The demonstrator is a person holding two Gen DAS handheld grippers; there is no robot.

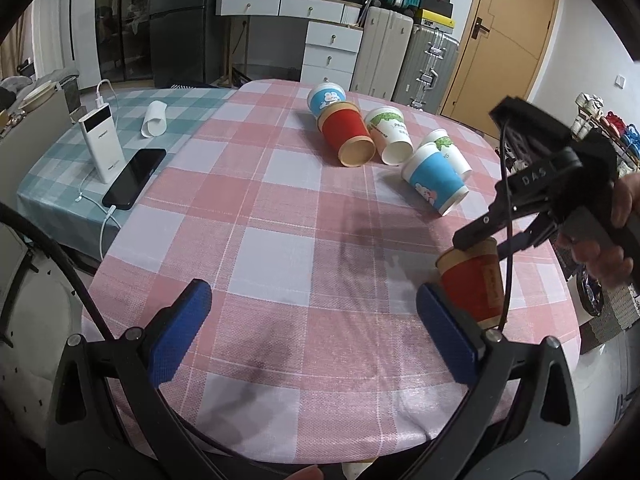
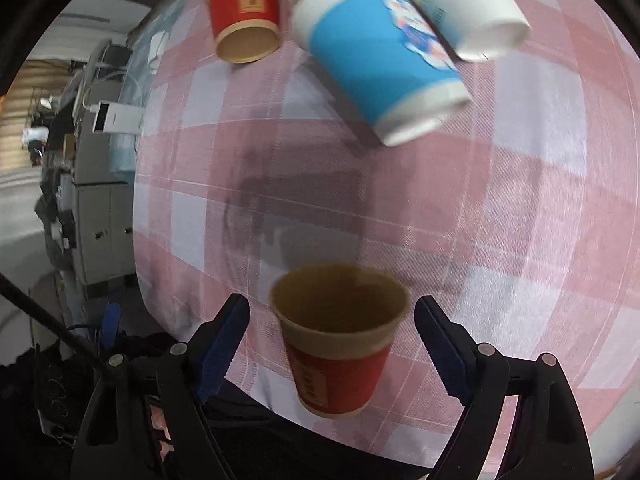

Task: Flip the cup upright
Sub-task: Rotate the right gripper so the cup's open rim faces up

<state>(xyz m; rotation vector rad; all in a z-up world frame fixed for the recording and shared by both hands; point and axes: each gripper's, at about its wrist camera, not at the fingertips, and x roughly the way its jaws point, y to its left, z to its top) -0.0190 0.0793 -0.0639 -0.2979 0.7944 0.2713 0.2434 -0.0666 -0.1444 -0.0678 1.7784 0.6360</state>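
A red paper cup with a tan rim (image 2: 340,340) stands upright near the table's front right edge; it also shows in the left wrist view (image 1: 474,280). My right gripper (image 2: 332,344) is open, its blue pads either side of the cup and apart from it; in the left wrist view it (image 1: 494,242) hovers over the cup's rim. My left gripper (image 1: 312,332) is open and empty over the table's near edge. Several cups lie on their sides further back: a red one (image 1: 348,136), a blue one (image 1: 434,178), white ones (image 1: 390,134).
The table has a pink checked cloth (image 1: 280,240). A power bank (image 1: 100,142), a phone (image 1: 134,178) and a cable lie on a green checked surface at the left. Drawers, suitcases and a door stand behind.
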